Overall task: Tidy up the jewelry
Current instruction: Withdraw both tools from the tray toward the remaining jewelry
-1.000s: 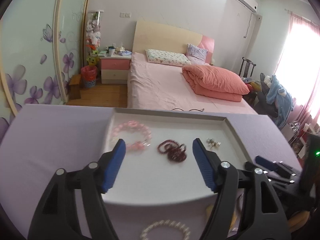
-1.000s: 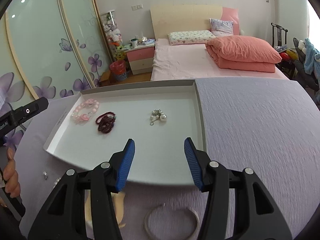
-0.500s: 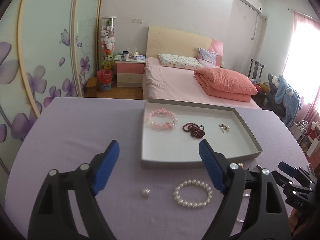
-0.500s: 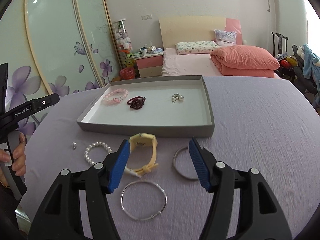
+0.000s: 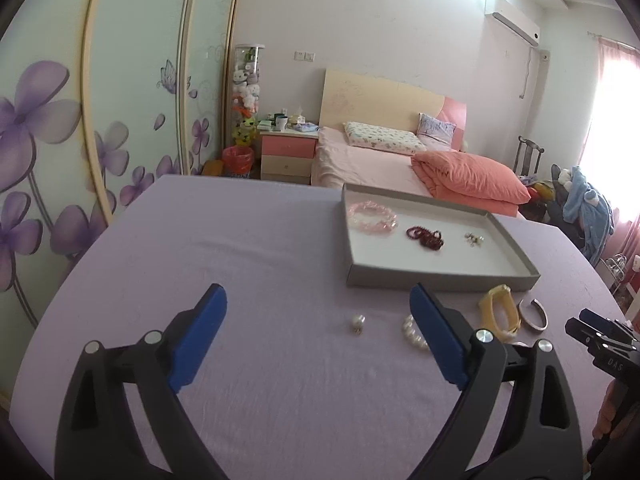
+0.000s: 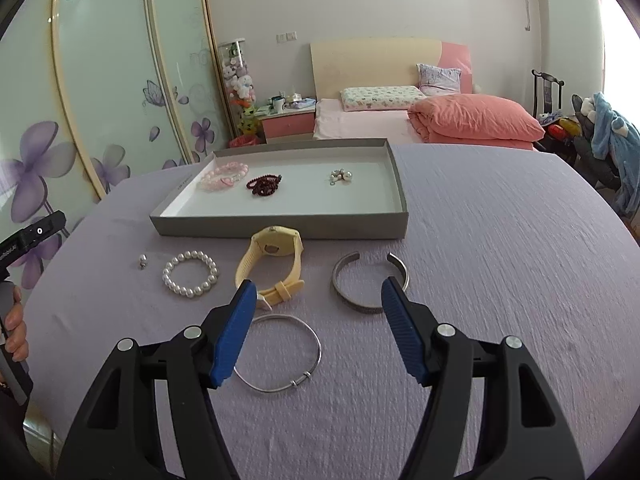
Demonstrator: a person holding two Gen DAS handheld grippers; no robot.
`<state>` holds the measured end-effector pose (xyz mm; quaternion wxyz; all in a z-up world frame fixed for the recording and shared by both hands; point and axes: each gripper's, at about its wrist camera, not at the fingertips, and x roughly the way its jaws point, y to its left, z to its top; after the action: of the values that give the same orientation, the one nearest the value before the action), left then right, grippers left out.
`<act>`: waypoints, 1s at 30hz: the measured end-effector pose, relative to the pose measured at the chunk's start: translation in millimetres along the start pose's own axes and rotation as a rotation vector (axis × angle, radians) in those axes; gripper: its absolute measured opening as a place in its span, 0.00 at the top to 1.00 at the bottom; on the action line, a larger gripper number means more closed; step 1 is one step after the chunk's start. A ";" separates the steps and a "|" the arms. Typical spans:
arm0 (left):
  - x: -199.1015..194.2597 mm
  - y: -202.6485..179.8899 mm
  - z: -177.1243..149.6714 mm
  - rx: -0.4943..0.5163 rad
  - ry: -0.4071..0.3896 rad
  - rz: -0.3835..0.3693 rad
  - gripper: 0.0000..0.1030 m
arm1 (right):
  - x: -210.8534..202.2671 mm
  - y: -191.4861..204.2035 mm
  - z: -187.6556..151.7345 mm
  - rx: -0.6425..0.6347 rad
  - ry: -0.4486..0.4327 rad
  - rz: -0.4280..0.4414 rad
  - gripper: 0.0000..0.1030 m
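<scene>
Five pieces lie loose on the purple cloth in front of the grey tray (image 6: 280, 236), all near its front wall: a small pearl earring (image 6: 142, 260) farthest left, a pearl bracelet (image 6: 190, 274) beside it, a yellow watch (image 6: 272, 264) almost touching the wall, an open silver cuff (image 6: 370, 280) to the right, and a thin silver bangle (image 6: 280, 354) furthest from the tray. Inside the tray rest a pink bead bracelet (image 6: 224, 176), a dark red bead strand (image 6: 264, 185) and a pair of pearl earrings (image 6: 341, 177), well apart from one another.

Handling, as judged: all items are light. The cuff and bangle are stiff and slick, best pinched across the band. The beaded pieces will sag; grip across the beads. The watch strap is soft and offers the surest hold.

Right gripper (image 6: 318, 316) hangs over the bangle and cuff, jaws spread, holding nothing. Left gripper (image 5: 318, 330) is likewise spread and unloaded, the single earring between its fingers' line of sight.
</scene>
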<state>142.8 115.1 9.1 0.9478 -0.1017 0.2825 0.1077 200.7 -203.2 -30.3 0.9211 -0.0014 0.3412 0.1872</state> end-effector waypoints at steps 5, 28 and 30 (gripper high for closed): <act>5.2 6.5 -8.2 -0.013 0.026 0.000 0.10 | 5.6 7.7 -15.1 -0.029 0.058 0.029 0.36; 16.4 7.2 -18.3 -0.019 0.050 -0.007 0.09 | 51.8 33.7 -33.2 -0.144 0.243 0.003 0.12; 16.8 7.3 -18.6 -0.018 0.051 -0.005 0.09 | 52.5 33.6 -32.7 -0.147 0.244 0.007 0.12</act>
<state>145.0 119.9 -16.5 0.9395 -0.1139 0.3054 0.1051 205.1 -158.1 -84.3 0.8697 -0.0906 0.4359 0.2132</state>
